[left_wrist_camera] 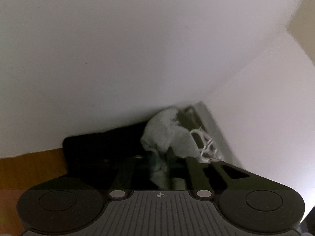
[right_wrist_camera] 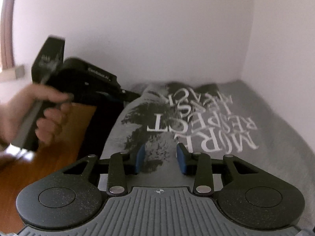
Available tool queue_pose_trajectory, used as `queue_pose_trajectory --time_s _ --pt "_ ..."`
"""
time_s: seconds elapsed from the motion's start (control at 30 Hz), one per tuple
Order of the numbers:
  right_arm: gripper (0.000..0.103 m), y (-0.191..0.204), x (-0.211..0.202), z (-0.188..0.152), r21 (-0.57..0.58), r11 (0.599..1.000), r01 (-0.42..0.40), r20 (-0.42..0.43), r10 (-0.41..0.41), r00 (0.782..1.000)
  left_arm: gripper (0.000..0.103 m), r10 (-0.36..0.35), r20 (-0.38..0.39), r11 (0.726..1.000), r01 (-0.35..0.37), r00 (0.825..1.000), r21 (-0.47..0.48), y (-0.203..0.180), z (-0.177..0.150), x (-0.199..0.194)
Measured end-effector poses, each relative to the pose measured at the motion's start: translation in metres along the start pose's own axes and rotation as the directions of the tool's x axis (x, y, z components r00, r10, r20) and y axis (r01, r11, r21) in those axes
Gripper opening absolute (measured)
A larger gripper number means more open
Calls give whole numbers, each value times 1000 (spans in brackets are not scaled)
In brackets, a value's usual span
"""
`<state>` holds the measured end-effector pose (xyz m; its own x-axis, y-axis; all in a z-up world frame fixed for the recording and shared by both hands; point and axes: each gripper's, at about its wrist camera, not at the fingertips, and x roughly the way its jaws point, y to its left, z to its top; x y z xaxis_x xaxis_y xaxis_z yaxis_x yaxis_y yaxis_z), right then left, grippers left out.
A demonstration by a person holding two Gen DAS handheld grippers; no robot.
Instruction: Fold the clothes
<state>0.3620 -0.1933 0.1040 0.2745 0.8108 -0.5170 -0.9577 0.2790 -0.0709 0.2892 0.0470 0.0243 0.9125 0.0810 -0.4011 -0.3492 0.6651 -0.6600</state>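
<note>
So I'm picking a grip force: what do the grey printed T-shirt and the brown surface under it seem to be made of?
The grey printed T-shirt looks like soft knit cotton: matte, creased, with flat white lettering printed on. The brown surface looks like wood or wood laminate with a smooth finish: streaky grain, slight sheen. Blur leaves both uncertain.

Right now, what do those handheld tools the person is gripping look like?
Each is matte black plastic. The right gripper has blue pads on its jaws, scissor-like link arms with silver rivets, two round discs and a ribbed grey centre plate with a crosshair mark. The left gripper has a chunky pistol-style body with small white lettering.
</note>
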Motion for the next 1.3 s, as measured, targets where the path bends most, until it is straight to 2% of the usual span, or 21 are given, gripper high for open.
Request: queue_pose_trajectory --time_s 0.07,0.17,0.33,0.43,0.5,0.63,0.67,0.77,0.83,0.9,0.97,1.03,1.1,1.17,1.27,1.3 --pt "32 0 -2 -5 -1 1000 -14 -1 14 1000 6 0 29 999 -1 1000 50 -4 3 -14" --pt "31 3 -9 -10 -25 999 -38 -18 38 999 2 41 33 996 -43 999 81 -6 3 -37" --pt "31 5 -20 -9 -36 998 -59 -24 58 998 0 145 56 975 -152 988 165 -12 -5 -49" --pt "29 3 -26 -6 -14 997 -70 -1 70 998 6 115 67 961 -128 991 246 -36 -12 -47" --pt "21 6 -26 -9 -7 997 -79 -1 79 997 13 99 84 942 -121 991 312 -55 -13 -41" --pt "20 21 -29 -22 -42 995 -90 -27 89 996 13 61 52 895 -78 997 439 -87 -3 -11" --pt "21 23 -31 -24 -47 995 -90 -28 89 996 13 72 35 878 -80 997 471 -93 -3 -1" --pt "21 18 -42 -25 -29 993 -116 -20 115 993 13 175 -14 823 -138 984 551 -94 -6 28" --pt "20 5 -53 -22 0 993 -121 6 121 993 13 220 -34 805 -162 975 571 -80 -8 18" --pt "21 -11 -59 -20 -32 999 -24 40 25 999 13 220 -32 800 -162 975 578 -68 -13 4" --pt "21 -35 -59 -18 -35 997 71 62 -69 996 12 221 -23 797 -167 975 580 -61 -19 -4" --pt "21 -67 -52 -17 -8 986 165 70 -164 984 12 223 -14 791 -173 975 587 -54 -25 -12" --pt "21 -99 -43 -18 23 966 259 77 -260 963 12 229 -10 781 -178 973 599 -57 -27 -22" --pt "21 -122 -35 -25 35 953 302 43 -304 952 12 231 -12 777 -177 973 604 -58 -26 -27" --pt "20 -138 -26 -48 30 915 402 -52 -400 915 13 247 -13 762 -186 969 620 -64 -23 -31" --pt "19 -142 -25 -57 35 911 411 -74 -408 910 14 244 -8 757 -185 970 627 -68 -21 -30"
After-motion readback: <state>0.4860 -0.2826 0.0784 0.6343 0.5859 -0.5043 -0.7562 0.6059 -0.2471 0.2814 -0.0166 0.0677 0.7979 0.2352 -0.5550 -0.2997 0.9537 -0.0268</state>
